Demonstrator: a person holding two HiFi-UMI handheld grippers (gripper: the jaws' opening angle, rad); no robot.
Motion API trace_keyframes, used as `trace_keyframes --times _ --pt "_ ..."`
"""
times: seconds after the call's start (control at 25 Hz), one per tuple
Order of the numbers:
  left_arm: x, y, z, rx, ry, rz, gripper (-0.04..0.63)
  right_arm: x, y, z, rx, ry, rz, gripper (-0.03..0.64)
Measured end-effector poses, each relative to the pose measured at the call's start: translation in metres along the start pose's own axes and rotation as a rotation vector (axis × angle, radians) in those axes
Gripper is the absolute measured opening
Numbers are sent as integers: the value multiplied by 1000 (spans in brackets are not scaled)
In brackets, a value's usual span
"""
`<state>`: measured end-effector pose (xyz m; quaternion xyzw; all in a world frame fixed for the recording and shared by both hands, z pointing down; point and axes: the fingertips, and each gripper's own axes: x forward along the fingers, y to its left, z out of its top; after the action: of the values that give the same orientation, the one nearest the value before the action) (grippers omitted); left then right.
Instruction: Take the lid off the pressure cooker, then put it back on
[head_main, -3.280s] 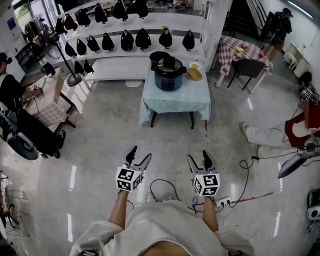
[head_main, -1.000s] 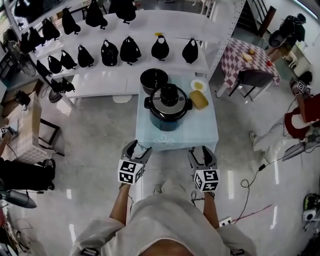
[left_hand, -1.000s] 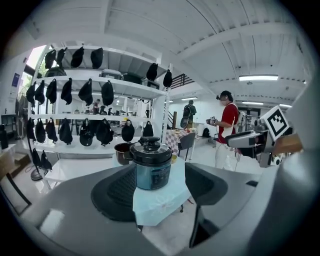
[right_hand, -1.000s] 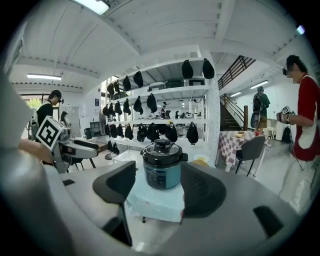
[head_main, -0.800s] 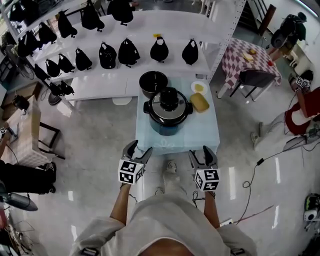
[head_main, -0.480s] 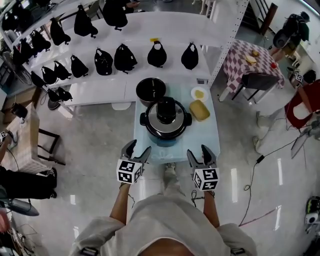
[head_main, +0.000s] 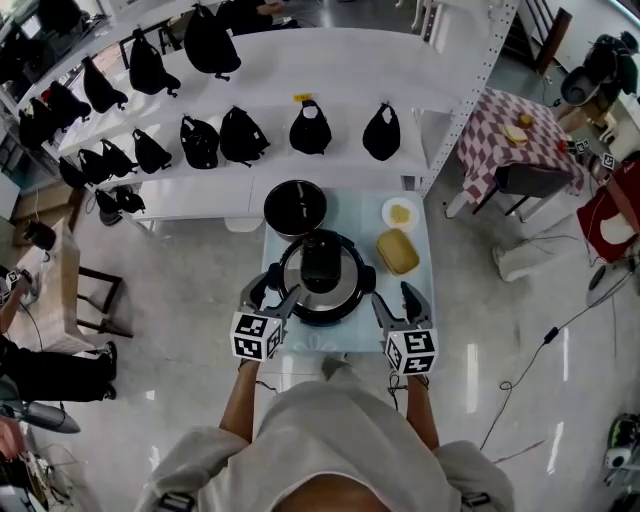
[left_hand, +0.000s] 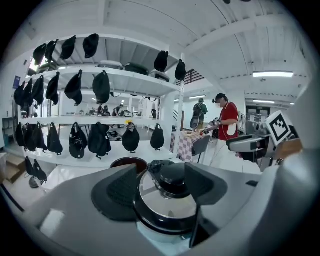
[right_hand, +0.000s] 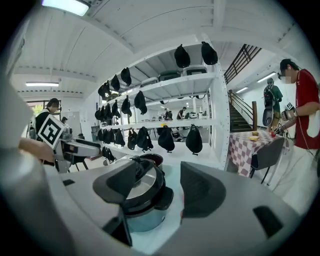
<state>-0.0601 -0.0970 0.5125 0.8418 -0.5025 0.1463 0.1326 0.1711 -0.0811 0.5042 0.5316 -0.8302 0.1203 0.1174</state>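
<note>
The dark pressure cooker stands on a small light-blue table, its steel lid on, with a black knob on top. My left gripper is open at the cooker's left rim, nothing between its fingers. My right gripper is open just off the cooker's right side, also empty. In the left gripper view the lid shows between the open jaws of the left gripper. The right gripper view has the cooker left of centre, partly behind the left finger of the right gripper.
A black bowl sits behind the cooker; a white plate and a yellow block lie to its right. White shelves with black bags stand behind the table. A checked table and chair are at the right.
The person has walked up to the table. The cooker, once far ahead, now lies between the two grippers. Both grippers stayed open and empty.
</note>
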Motion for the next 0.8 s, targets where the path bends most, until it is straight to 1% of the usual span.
trace_keyframes --times 0.16,0.36,0.64,0.8 --pt "26 12 12 -6 10 24 284 28 -18 7 8 11 25 277" --pt "45 21 15 -9 32 50 284 54 -25 6 17 33 67 277" --pt "55 41 7 -34 54 64 284 78 -9 -1 24 74 109 276" --pt "59 57 4 -41 56 41 284 91 5 3 15 81 106 276"
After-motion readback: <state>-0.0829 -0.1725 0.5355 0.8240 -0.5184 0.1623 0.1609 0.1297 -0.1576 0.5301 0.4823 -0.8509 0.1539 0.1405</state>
